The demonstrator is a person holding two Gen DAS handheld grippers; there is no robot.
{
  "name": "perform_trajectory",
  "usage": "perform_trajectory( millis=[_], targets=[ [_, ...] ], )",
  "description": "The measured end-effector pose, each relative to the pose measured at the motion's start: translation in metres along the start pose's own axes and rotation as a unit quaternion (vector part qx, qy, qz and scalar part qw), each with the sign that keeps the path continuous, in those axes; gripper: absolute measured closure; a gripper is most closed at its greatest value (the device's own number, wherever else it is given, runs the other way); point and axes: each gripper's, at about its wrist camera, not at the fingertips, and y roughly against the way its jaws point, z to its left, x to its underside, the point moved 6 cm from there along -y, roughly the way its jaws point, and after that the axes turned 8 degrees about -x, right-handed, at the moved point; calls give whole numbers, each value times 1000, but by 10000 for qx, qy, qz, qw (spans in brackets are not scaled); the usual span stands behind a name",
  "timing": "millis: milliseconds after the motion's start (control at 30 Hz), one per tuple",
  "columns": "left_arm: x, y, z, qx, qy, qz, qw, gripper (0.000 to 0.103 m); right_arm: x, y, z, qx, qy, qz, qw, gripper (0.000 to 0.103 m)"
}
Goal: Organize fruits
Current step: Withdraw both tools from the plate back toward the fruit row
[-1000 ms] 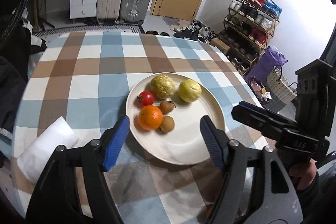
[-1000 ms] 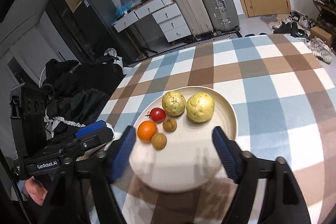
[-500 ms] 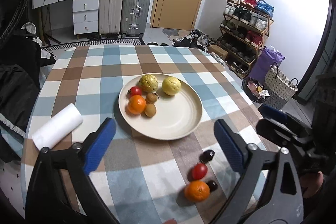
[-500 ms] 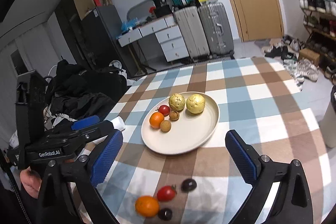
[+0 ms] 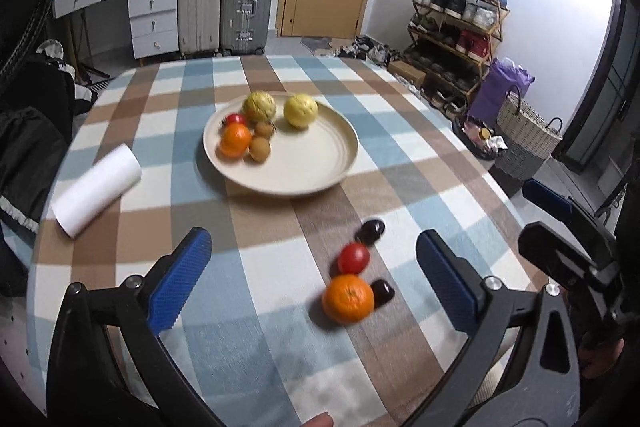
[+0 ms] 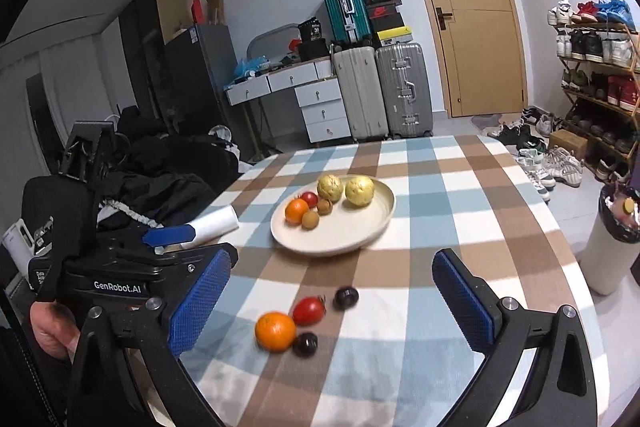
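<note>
Both grippers stand fully spread and hold nothing; their jaws have just been opening. Through the left wrist camera, the left gripper point(image 5: 312, 283) frames the loose fruit on the checked tablecloth point(image 5: 160, 131). The right gripper point(image 6: 332, 299) frames the same cluster from the other side.

Location of the work pieces: an orange point(image 5: 348, 299), a red tomato point(image 5: 353, 257) and two dark round fruits point(image 5: 370, 231) point(image 5: 382, 291) lie on the cloth near the table's front edge, well apart from the plate point(image 5: 320, 163). The orange touches or nearly touches the tomato and the nearer dark fruit. The plate already carries six fruits along its far-left side; its near-right half is bare.

Procedure I judge best:
1. I take the orange first, since it is largest and blocks the rest
2. I centre it between the pads before closing, so the neighbours are not nudged into rolling
3. I close gently; the tomato will bruise
4. I set each fruit on the bare part of the plate
</note>
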Motion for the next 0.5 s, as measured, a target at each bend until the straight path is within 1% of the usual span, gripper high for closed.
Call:
perform_trajectory(
  millis=[100, 233, 500],
  targets=[
    [14, -5, -2, 74, -35, 108, 9999, 1, 13, 2, -2, 47, -50, 93, 9999, 0],
    [30, -13, -6, 69, -158, 252, 9995, 1, 30, 0, -7, 115, -117, 257, 9995, 0],
    [46, -29, -7, 152, -193, 438, 9987, 1, 56, -5, -13, 175, -195, 525, 9983, 0]
  ],
)
